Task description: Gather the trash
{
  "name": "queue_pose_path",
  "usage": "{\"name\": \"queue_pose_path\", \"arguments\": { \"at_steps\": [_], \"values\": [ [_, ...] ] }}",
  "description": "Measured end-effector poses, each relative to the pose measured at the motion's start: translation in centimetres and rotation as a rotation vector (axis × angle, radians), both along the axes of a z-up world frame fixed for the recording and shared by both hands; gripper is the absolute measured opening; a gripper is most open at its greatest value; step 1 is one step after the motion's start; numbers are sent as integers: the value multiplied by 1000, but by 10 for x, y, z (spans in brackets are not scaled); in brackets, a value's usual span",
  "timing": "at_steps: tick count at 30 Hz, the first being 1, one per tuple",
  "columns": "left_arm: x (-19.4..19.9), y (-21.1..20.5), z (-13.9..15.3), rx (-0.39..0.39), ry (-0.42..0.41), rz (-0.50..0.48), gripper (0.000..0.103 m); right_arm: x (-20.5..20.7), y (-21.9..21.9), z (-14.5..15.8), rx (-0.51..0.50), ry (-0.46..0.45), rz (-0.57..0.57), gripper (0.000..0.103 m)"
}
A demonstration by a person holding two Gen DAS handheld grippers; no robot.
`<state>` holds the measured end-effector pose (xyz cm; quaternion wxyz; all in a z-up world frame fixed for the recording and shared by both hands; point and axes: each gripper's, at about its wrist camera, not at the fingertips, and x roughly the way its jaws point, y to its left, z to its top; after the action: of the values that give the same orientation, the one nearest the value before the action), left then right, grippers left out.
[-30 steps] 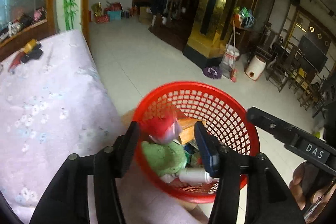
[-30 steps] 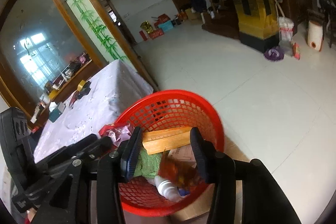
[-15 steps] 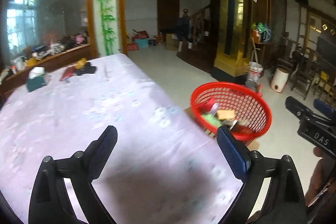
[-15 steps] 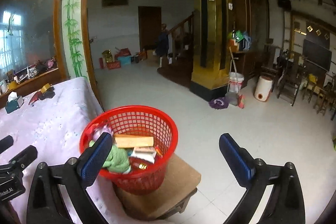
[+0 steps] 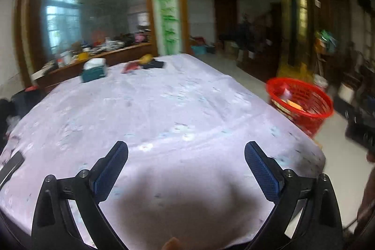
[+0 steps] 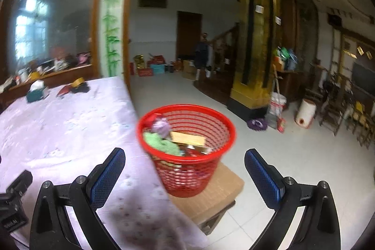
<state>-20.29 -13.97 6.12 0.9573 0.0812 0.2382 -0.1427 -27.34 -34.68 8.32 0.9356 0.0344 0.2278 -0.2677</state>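
Observation:
A red mesh basket [image 6: 187, 149] stands on a low wooden stool [image 6: 220, 191] beside the table and holds trash: a green cloth [image 6: 161, 144], a wooden block [image 6: 187, 138], a crumpled wrapper [image 6: 161, 125]. It also shows in the left wrist view [image 5: 302, 107] at the right. My left gripper [image 5: 186, 170] is open and empty above the lilac tablecloth [image 5: 164, 109]. My right gripper [image 6: 185, 176] is open and empty, just in front of the basket.
At the table's far end lie a teal tissue box [image 5: 93, 72], a red item [image 5: 131, 67], a yellow tape roll [image 5: 145, 59] and a dark object [image 5: 153, 65]. A gold pillar [image 6: 255, 50], a white bucket [image 6: 305, 113] and chairs [image 6: 337, 104] stand across the tiled floor.
Both grippers opened wide and pulled back from the basket. The left one swung left over the table; the red wrapper and other trash now lie in the basket.

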Motion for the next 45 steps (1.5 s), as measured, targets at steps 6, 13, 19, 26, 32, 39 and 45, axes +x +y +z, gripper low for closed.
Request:
{"name": "queue_pose_path", "arguments": {
  "at_steps": [6,13,19,26,32,39,45],
  "values": [
    [-1,13,3,-85,-16,5,99,10,16,-4,-21,28,43,103],
    [7,-2,-3,3,16,-3,99,10,13,-9,-20,31,47,103],
    [-2,-17,-6,60,-10,-40,99,11,1,-12,20,37,25,103],
    [-5,-25,-9,56,14,-102,99,8,-8,-15,39,38,2,103],
    [-5,-25,-9,41,23,-100,99,8,-5,-16,32,37,13,103],
    [-3,-19,-9,19,34,-89,99,10,-1,-16,34,43,23,103],
    [-2,-12,-6,-10,27,-73,99,12,3,-16,24,48,33,103]
  ]
}}
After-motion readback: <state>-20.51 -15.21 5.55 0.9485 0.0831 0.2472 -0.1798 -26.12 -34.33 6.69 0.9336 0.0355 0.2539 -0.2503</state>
